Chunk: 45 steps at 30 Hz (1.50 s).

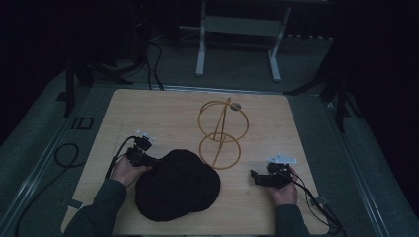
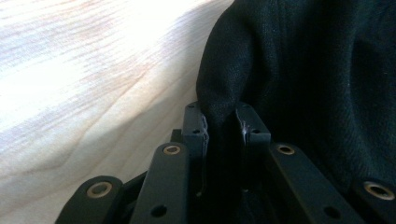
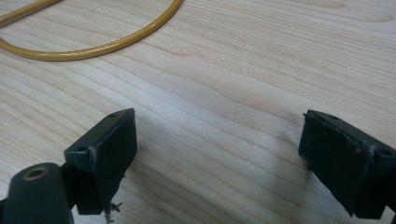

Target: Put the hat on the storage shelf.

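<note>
— Black soft cloth hat lies at the wooden table's six o'clock edge. Who holds it?
— Left gripper pinches its rim at nine o'clock. Right gripper rests spread wide at three o'clock.

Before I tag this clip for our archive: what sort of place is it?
Probably a dim lab or recording room, not a home. A bare wooden table stands on grey floor, cables trail beside it, and a white metal stand sits behind. A black hat and a wire hat stand are the props.
</note>
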Tool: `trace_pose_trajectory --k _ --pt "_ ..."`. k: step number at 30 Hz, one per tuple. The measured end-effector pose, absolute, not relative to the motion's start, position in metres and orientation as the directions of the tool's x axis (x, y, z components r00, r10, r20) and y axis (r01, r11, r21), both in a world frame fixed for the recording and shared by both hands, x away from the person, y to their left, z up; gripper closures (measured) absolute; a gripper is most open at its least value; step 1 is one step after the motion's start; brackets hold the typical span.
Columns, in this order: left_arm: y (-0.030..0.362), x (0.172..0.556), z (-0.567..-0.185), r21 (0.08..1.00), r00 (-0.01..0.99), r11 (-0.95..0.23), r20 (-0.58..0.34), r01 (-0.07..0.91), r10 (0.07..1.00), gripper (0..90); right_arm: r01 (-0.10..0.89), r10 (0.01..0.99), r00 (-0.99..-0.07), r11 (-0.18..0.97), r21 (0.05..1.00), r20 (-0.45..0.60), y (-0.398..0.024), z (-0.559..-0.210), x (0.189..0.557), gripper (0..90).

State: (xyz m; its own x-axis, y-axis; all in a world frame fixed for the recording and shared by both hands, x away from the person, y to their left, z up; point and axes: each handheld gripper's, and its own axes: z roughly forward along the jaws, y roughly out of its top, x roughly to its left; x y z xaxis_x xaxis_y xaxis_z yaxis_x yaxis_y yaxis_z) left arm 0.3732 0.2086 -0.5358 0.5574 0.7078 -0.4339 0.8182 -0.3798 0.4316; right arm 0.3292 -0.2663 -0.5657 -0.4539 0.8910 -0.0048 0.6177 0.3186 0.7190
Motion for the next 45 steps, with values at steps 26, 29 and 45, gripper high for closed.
trace_pose_trajectory --k 26,29,45 --pt "0.245 0.378 -0.508 0.470 0.477 -0.199 -0.599 0.860 0.643 77.6 0.618 0.891 -0.454 0.318 0.719 -0.005 -0.266 -0.566 0.329 11.5" --pt "0.249 0.379 -0.505 0.470 0.461 -0.177 -0.603 0.865 0.651 77.6 0.618 0.891 -0.454 0.318 0.719 -0.004 -0.266 -0.566 0.329 11.5" --pt "0.272 0.381 -0.484 0.480 0.410 -0.093 -0.614 0.872 0.674 77.6 0.618 0.891 -0.454 0.319 0.719 -0.005 -0.266 -0.566 0.329 11.5"
